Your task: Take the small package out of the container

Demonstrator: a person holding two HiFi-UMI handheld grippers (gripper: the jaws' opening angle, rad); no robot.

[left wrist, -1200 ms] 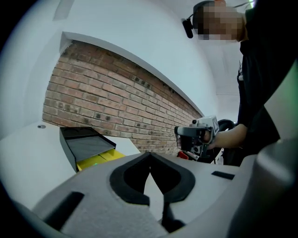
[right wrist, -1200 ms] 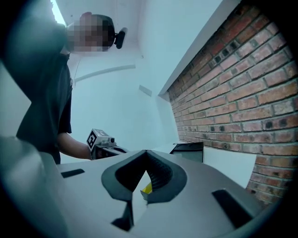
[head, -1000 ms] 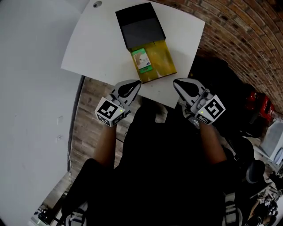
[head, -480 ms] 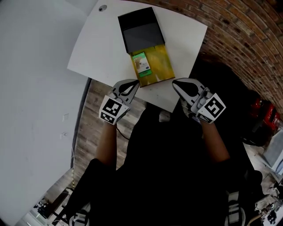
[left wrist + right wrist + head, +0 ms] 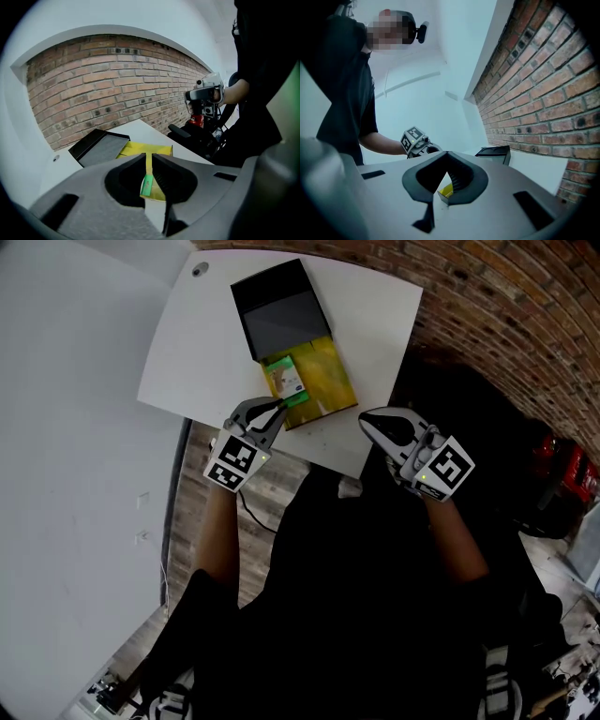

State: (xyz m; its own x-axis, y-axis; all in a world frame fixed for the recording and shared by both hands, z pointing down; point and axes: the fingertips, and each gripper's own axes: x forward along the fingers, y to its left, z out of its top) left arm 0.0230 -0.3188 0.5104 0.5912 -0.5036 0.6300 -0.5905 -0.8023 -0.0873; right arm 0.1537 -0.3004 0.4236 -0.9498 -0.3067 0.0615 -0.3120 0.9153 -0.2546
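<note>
Two grippers show in the head view, and only the left one has changed place noticeably. A second ago the left gripper (image 5: pixel 277 407) hung off the near edge of the white table (image 5: pixel 202 352), at about 7 o'clock from the yellow container (image 5: pixel 330 371). It has since come forward over that edge and tipped downward. Its tips now sit at the container's near left corner, at 6 o'clock from the small package (image 5: pixel 284 381) and just beside it.

The package has not moved. It lies flat in the left half of the container, its far end near the black lid (image 5: pixel 278 307) that covers the container at 12 o'clock.

In the left gripper view the jaws are clenched to a thin slit with nothing pinched at the tips (image 5: pixel 149 157). The package's green edge (image 5: pixel 146 186) shows below them; contact cannot be told.

The right gripper (image 5: pixel 368 418) is almost where it was, over the table's near edge at 4 o'clock from the container and apart from it. Its own view shows the jaws clenched tip to tip (image 5: pixel 447 153) and empty.
</note>
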